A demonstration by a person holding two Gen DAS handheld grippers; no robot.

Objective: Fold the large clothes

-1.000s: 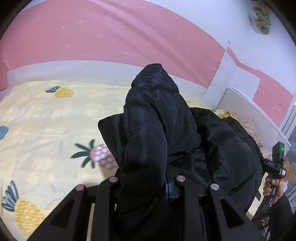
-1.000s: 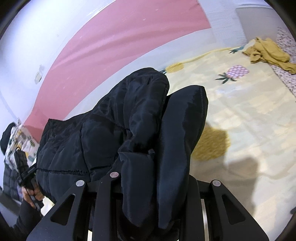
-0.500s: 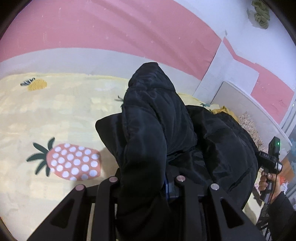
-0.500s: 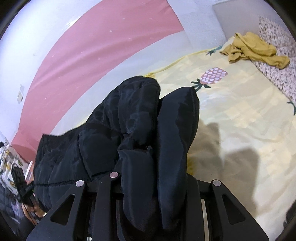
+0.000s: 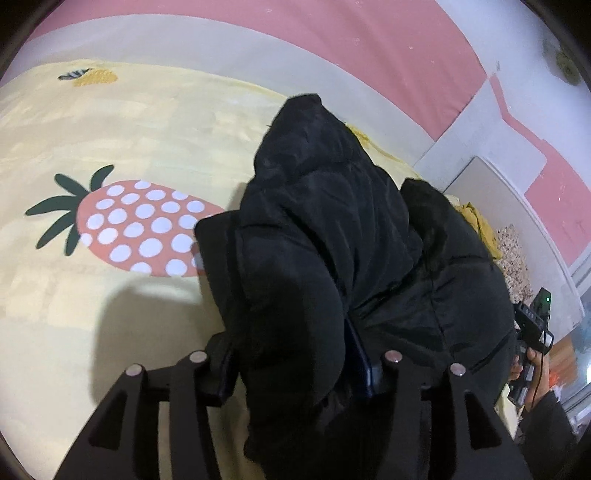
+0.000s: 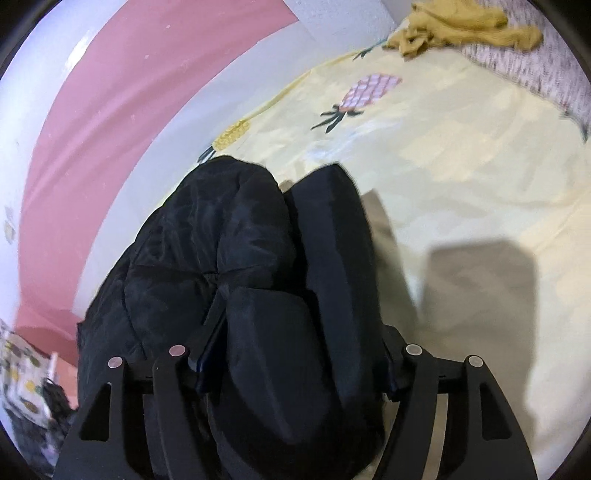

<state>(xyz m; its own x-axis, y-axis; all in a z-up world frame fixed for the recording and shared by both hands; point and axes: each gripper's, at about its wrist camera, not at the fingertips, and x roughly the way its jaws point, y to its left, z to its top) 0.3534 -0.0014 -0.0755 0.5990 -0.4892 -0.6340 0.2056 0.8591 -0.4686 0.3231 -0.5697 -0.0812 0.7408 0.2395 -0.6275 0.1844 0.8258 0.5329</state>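
Note:
A big black puffer jacket (image 5: 332,240) hangs bunched between both grippers above a yellow pineapple-print bedsheet (image 5: 129,129). My left gripper (image 5: 295,365) is shut on a thick fold of the black puffer jacket, which hides the fingertips. My right gripper (image 6: 291,354) is shut on another bunched part of the jacket (image 6: 258,258). The right gripper and the hand holding it also show at the right edge of the left wrist view (image 5: 532,332).
A mustard-yellow garment (image 6: 461,26) lies at the far corner of the bed beside a speckled blanket (image 6: 554,55). A pink and white wall (image 5: 332,44) borders the bed. A pineapple-print cloth (image 6: 18,369) shows at the left edge of the right wrist view.
Both grippers have tilted down and come lower toward the bed with the jacket still held. The sheet looks closer and shadows on it have grown.

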